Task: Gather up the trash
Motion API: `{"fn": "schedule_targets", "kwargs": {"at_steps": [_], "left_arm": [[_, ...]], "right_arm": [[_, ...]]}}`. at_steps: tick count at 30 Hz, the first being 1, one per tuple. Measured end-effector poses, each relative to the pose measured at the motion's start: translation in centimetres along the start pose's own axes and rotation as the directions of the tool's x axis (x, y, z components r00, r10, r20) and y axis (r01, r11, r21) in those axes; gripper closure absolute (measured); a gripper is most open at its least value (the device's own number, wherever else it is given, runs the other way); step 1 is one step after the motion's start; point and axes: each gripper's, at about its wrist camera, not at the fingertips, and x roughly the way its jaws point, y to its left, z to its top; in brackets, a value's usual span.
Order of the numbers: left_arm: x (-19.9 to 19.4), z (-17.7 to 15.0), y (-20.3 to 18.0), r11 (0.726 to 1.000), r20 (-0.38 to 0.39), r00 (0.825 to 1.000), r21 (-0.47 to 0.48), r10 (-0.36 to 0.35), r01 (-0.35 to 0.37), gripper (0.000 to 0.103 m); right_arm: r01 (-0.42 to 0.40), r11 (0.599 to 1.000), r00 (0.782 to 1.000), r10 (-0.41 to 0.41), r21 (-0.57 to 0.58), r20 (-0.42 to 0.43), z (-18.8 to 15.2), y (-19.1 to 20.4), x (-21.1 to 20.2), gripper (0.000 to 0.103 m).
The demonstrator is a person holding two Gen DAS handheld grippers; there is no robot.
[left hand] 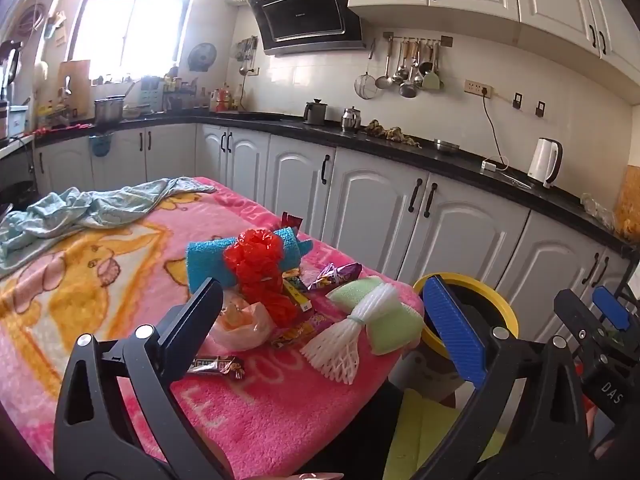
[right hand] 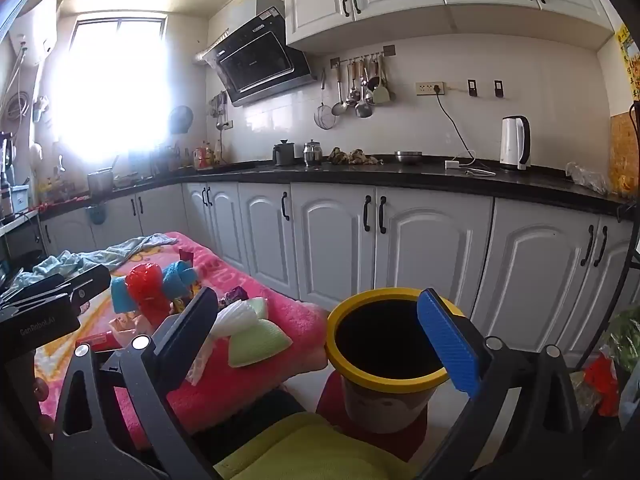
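Note:
Trash lies on a pink blanket [left hand: 260, 412]: a red plastic bow [left hand: 260, 268] on a blue sponge [left hand: 208, 264], a white foam net [left hand: 344, 340] over a green sponge [left hand: 392, 332], a purple wrapper [left hand: 340, 274], a brown snack bar [left hand: 216, 366] and a pale plastic bag [left hand: 244, 324]. A yellow-rimmed bin [right hand: 384, 356] stands right of the table. My left gripper [left hand: 332, 332] is open and empty above the trash pile. My right gripper [right hand: 320, 340] is open and empty, hovering by the bin's rim; it also shows in the left wrist view [left hand: 596, 316].
A light blue cloth [left hand: 92, 212] lies at the blanket's far end. White cabinets [right hand: 432, 240] under a black counter run behind the table. A yellow-green cloth [right hand: 320, 452] lies below, near the bin. A red stool [right hand: 404, 436] carries the bin.

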Motion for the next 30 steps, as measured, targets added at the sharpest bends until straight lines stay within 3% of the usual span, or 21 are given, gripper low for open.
{"fn": "schedule_targets", "kwargs": {"at_steps": [15, 30], "left_arm": [[-0.3, 1.3, 0.0, 1.0, 0.0, 1.0, 0.017, -0.001, 0.001, 0.011], [-0.6, 0.6, -0.9, 1.0, 0.016, 1.0, 0.031, 0.0, 0.0, 0.011]], "right_arm": [[0.003, 1.0, 1.0, -0.003, -0.011, -0.013, 0.0, 0.1, 0.1, 0.006], [0.003, 1.0, 1.0, -0.003, -0.013, -0.014, 0.0, 0.1, 0.0, 0.006]]}}
